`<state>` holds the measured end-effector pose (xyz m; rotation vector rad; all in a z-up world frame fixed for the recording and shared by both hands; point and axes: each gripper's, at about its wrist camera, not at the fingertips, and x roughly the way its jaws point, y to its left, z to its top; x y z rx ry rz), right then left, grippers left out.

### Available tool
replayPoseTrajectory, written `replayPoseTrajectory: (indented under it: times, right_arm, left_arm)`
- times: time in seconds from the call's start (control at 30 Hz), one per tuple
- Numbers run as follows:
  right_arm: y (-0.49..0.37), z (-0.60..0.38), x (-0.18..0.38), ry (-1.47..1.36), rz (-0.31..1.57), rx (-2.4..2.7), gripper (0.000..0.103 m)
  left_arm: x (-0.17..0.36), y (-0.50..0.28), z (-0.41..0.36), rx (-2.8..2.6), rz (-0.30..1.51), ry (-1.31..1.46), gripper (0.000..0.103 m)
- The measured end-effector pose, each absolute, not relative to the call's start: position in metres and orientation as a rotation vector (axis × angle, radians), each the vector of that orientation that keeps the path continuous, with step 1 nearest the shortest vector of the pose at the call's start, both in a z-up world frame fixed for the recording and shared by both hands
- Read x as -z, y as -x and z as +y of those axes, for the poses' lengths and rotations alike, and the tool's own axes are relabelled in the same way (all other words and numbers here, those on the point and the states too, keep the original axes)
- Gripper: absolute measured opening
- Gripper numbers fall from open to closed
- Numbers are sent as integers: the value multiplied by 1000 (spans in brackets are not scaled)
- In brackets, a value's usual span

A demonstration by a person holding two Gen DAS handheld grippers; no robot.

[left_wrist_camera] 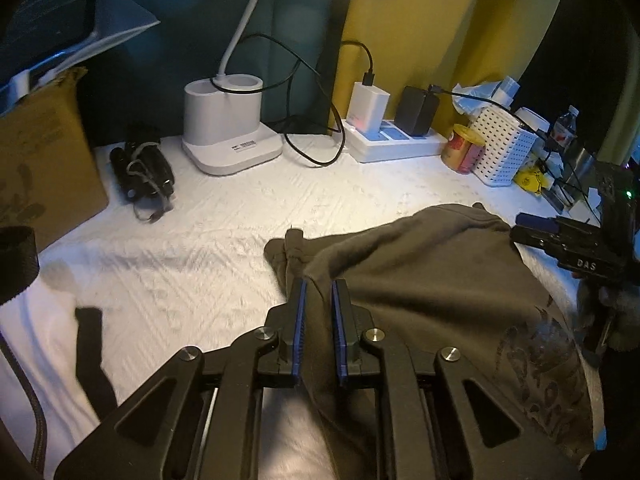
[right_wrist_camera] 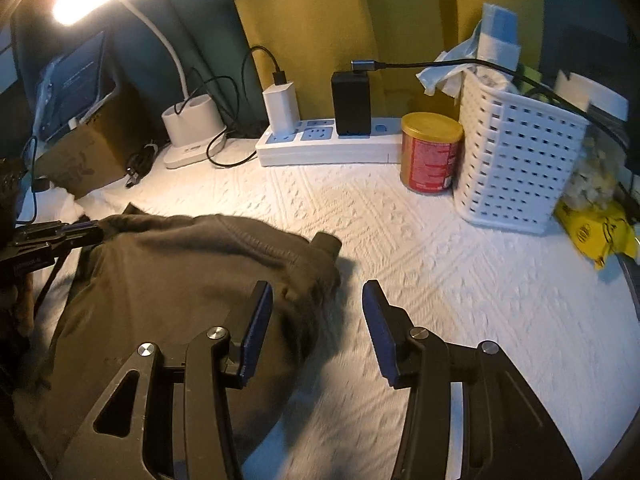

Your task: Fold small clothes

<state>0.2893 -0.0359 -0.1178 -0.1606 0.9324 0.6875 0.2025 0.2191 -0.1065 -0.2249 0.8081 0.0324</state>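
A dark olive-grey garment (left_wrist_camera: 420,280) lies bunched on the white textured bedcover (left_wrist_camera: 200,248). My left gripper (left_wrist_camera: 319,286) is shut on a fold of the garment at its left edge and holds it raised. In the right wrist view the garment (right_wrist_camera: 180,280) fills the lower left, with a ribbed hem toward the middle. My right gripper (right_wrist_camera: 316,292) is open and empty, its left finger over the garment's right edge, its right finger over the bedcover. The right gripper also shows at the right edge of the left wrist view (left_wrist_camera: 532,224); the left gripper shows at the left edge of the right wrist view (right_wrist_camera: 80,228).
Along the back stand a white lamp base (left_wrist_camera: 230,128), a power strip with chargers (right_wrist_camera: 332,144), a red-and-gold can (right_wrist_camera: 430,152), a white perforated basket (right_wrist_camera: 516,160) and a yellow packet (right_wrist_camera: 592,232). A cardboard box (left_wrist_camera: 44,168) and a black bundled item (left_wrist_camera: 144,172) sit at left.
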Motion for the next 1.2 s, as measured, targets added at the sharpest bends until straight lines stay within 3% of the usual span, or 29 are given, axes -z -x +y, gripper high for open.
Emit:
replayPoseTrajectory:
  times: [0.03,0.07,0.1,0.67,1.2]
  right_arm:
    - [-284,-38,116,161,932,-689,50]
    - [-281,-40,115,161,931,-689,50]
    - [-277,-42,114,160,931,-690,50]
    - [-215,-65,103,135,950,-699,50]
    - [-165,-92,103,94,991,-721,50]
  left_arm:
    - [105,-198,219,-38,802,237,37]
    - [103,-194,218,-38,791,251,60]
    - [101,-189,217,-33,777,266,64]
    - [93,-118,169,73,811,304,64]
    - [124,-60,134,184,905,390,64]
